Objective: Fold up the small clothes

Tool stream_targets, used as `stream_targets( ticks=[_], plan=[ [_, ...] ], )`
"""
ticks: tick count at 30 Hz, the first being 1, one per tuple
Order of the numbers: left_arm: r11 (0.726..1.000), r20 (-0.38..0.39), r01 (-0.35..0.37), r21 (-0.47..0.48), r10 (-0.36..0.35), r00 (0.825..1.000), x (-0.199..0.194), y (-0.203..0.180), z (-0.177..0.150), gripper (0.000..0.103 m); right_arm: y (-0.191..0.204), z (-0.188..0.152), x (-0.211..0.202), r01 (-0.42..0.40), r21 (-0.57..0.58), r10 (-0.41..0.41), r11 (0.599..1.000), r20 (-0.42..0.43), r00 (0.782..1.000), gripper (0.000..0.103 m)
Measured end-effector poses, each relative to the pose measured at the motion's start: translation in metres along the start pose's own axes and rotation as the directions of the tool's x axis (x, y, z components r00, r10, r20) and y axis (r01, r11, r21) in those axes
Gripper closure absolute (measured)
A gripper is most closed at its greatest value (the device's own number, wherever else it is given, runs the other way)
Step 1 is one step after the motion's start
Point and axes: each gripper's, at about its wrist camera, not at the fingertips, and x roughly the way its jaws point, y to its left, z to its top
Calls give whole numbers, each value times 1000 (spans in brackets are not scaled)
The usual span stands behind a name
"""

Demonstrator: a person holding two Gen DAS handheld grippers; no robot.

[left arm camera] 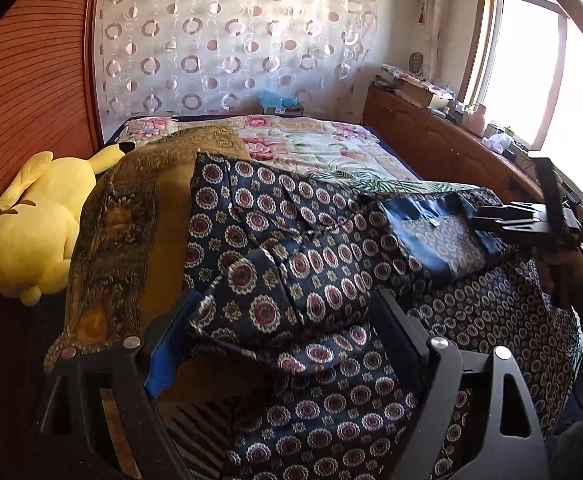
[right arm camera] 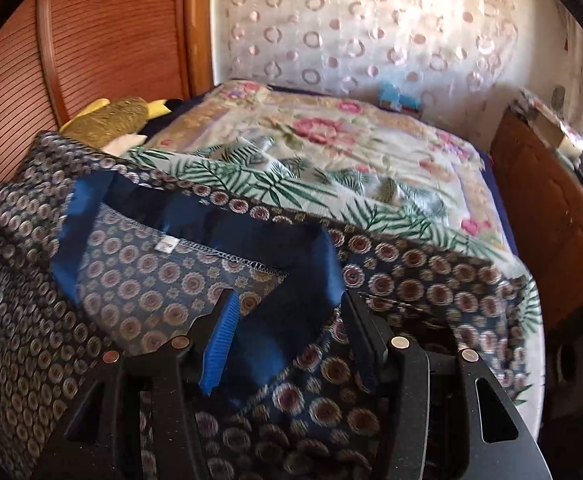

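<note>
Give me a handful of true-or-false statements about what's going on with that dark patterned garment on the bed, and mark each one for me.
1. The patterned garment is navy with round medallion motifs. True.
2. The left gripper has its fingers spread wide, with a fold of the garment lying between them. True.
3. The yellow plush toy lies on top of the garment. False: it lies off to the left, beside a gold paisley cloth.
4. The right gripper is working near the garment's blue inner lining. True.
5. The floral bedspread is plain white. False: it shows pink flowers and green leaves.
</note>
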Motion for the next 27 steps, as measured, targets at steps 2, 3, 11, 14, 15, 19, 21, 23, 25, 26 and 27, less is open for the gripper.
stream_targets(
  ticks=[2, 3, 11, 14, 15, 19, 21, 23, 25, 26, 27],
  plan=[
    [1000, 2, 1, -2, -1, 1000, -2, 0, -2, 17, -7, 4, 2, 12, 25, -12, 1000, -20, 1000, 48],
    [1000, 4, 3, -4, -3, 1000, -3, -1, -3, 17, -10, 4, 5, 15, 31, -14, 999, -30, 999, 48],
    [1000, 75, -27, -4, 27, 997, -21, -5, -5, 17, -9, -11, -3, -35, -19, 35, 999, -7, 999, 100],
    [999, 98, -29, -15, 31, 995, -29, -5, -7, 17, -9, -22, -35, -77, -31, 80, 997, 79, 994, 100],
    [999, 101, -29, -17, 30, 994, -30, -5, -7, 17, -6, -28, -46, -85, -33, 88, 996, 102, 991, 100],
    [999, 115, -36, -23, 38, 993, -37, -6, -9, 17, -4, -57, -94, -105, -58, 115, 993, 192, 975, 100],
    [999, 129, -33, -28, 37, 991, -42, -6, -11, 17, -1, -72, -106, -124, -73, 136, 990, 192, 972, 100],
    [999, 137, -33, -26, 37, 990, -46, -8, -13, 17, 0, -93, -115, -139, -71, 149, 988, 162, 975, 100],
    [999, 142, -52, -9, 53, 989, -47, -9, -15, 17, -5, -111, -118, -187, -42, 191, 981, 112, 975, 100],
    [998, 141, -60, 0, 60, 988, -47, -8, -15, 17, -8, -118, -122, -178, -41, 181, 983, 96, 979, 100],
    [998, 138, -67, 5, 65, 988, -47, -8, -16, 17, -10, -125, -128, -169, -53, 174, 984, 94, 980, 100]
  ],
)
